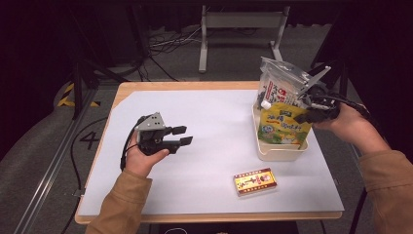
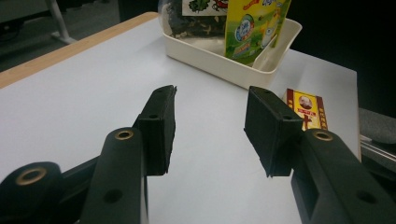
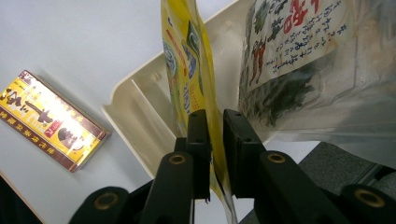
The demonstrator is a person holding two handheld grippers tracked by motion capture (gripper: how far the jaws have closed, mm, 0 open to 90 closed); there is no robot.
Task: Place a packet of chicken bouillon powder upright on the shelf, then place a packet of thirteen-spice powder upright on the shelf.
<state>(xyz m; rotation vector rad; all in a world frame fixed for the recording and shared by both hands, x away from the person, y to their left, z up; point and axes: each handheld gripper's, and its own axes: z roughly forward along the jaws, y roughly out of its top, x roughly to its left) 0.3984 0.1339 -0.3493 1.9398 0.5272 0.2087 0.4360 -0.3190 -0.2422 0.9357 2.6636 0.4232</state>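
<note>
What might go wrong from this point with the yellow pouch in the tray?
1. The right gripper pinches only the thin edge of the yellow pouch, so the pouch may slip or crumple.
2. The clear seaweed bag stands close behind it in the cream tray; moving the pouch may tip that bag over.
3. The left gripper hovers open, away from the tray, which may shift.

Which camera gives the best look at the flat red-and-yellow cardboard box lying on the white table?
The right gripper view: the flat red-and-yellow cardboard box appears large, its printed face mostly clear. The high view shows it whole but small; in the left gripper view a black jaw partly hides it.
</note>
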